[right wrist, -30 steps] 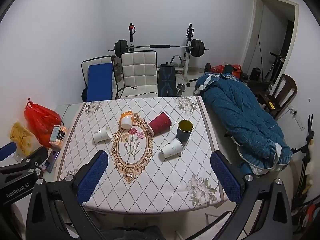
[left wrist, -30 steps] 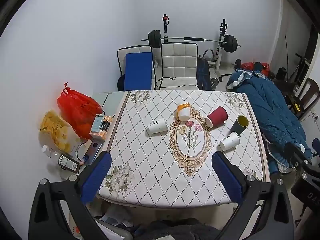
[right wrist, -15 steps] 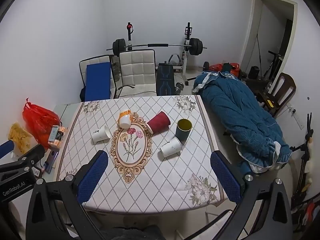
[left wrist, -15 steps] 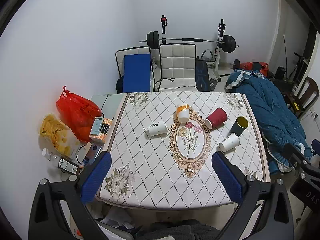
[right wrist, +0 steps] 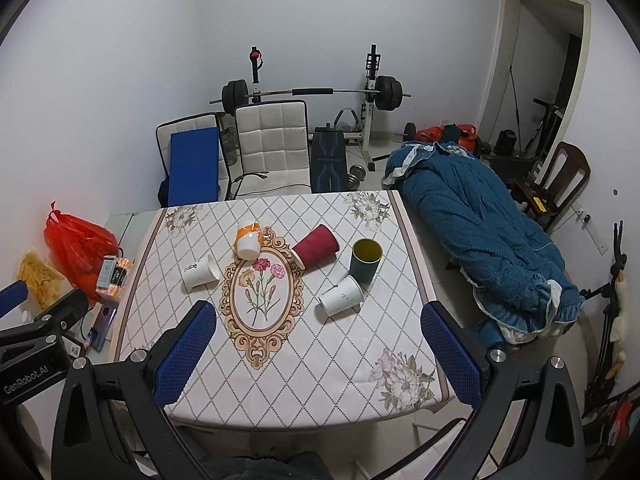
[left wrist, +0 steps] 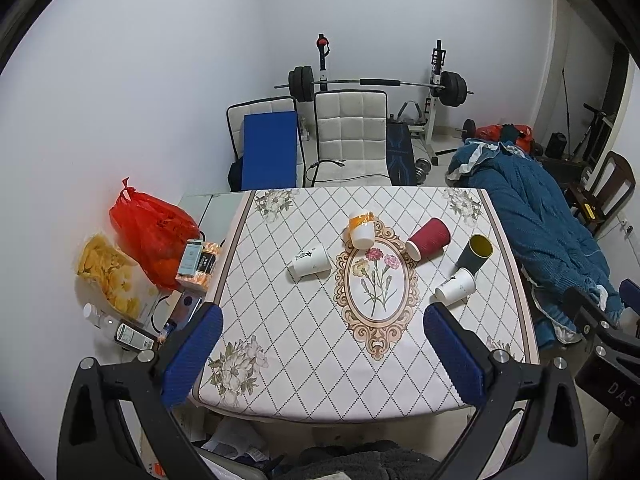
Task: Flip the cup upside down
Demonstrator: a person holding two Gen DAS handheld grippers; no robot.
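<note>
both grippers, left (left wrist: 322, 350) and right (right wrist: 318, 344), spread wide, empty, high over table (right wrist: 280, 380). only the dark cup (right wrist: 365, 260) stands upright, right side, touching a fallen white cup (right wrist: 341, 295). approach from right, grip mid-wall, lift before turning.

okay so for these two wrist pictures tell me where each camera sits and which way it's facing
Left wrist: rides the left hand-held gripper, held above the table's near edge, facing across the table toward the barbell rack; its own open blue fingers frame the view, and the right gripper's black body shows at the right border.
Right wrist: rides the right hand-held gripper, beside the left one, same heading; its open fingers show, left gripper at the left border.
Shared: dark green cup upright, red cup lying down.
</note>
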